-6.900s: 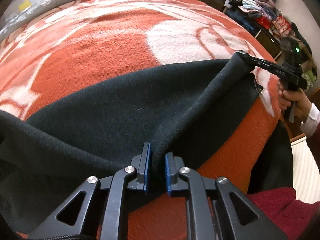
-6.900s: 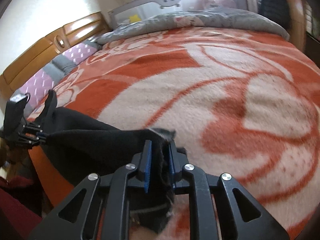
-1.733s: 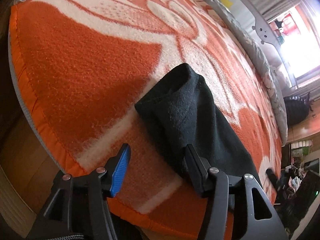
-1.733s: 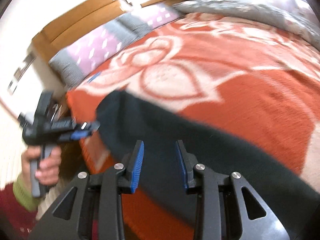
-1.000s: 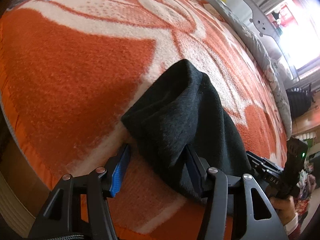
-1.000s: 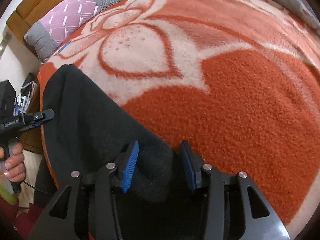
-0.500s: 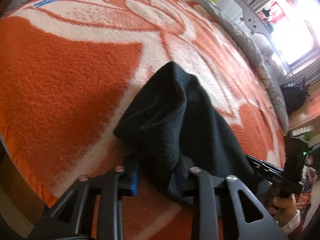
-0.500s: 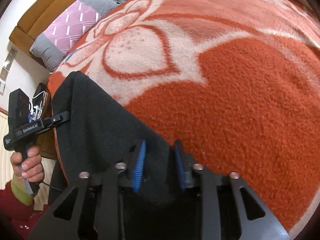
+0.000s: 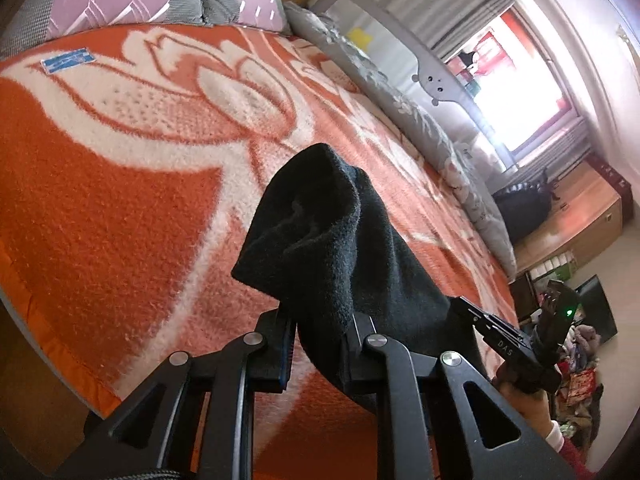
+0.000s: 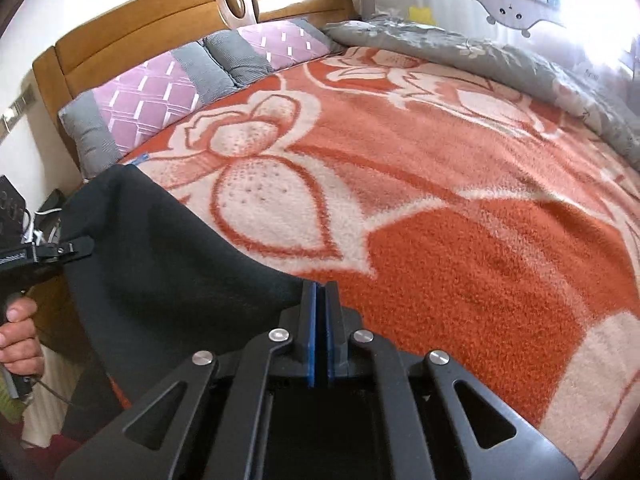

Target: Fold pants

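Both grippers, left (image 9: 318, 340) and right (image 10: 320, 332), have their fingers clamped on the black pants (image 9: 332, 236), holding them up over the bed (image 10: 460, 248), likely to carry one end across

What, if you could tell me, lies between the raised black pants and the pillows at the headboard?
In the right wrist view, only bare blanket lies between the pants and the pillows.
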Demonstrator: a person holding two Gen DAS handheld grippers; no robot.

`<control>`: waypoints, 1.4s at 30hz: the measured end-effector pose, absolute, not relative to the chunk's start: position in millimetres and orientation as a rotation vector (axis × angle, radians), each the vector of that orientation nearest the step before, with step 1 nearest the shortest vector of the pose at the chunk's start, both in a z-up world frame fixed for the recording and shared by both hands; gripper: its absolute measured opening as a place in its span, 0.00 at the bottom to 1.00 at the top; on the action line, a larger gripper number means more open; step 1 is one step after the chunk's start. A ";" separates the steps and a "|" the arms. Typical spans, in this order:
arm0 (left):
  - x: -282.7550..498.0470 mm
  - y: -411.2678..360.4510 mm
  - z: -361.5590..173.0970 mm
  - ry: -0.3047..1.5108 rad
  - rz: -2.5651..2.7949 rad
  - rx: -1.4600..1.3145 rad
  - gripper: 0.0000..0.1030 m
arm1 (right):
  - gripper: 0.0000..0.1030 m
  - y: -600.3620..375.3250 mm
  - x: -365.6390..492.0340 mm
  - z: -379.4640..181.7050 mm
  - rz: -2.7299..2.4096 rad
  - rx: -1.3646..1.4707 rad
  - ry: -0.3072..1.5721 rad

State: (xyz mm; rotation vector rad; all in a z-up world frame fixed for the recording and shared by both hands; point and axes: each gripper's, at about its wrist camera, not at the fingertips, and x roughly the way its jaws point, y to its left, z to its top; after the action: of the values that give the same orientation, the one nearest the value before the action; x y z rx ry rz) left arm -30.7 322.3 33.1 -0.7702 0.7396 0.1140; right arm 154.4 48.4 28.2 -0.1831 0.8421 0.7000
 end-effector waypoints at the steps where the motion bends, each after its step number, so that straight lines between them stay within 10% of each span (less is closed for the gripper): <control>1: -30.1 325.2 29.2 0.746 0.120 -0.771 0.16 | 0.04 53.0 154.5 25.0 0.693 -0.196 0.839; 18: -7.0 351.1 -32.0 0.908 0.244 -0.653 0.33 | 0.17 77.1 170.8 -32.1 0.606 -0.194 0.959; 31: -31.4 319.1 42.9 0.798 0.268 -0.519 0.51 | 0.42 -47.1 110.1 29.8 0.486 0.058 0.851; 42: 7.8 195.1 53.6 0.882 -0.030 -0.313 0.57 | 0.43 -173.8 53.3 23.0 0.252 0.256 0.876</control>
State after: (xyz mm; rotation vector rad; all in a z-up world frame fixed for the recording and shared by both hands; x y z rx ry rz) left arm 7.8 195.1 53.6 -0.3134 0.8817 -0.0297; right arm 53.3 -173.8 23.0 0.2560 0.8755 0.2517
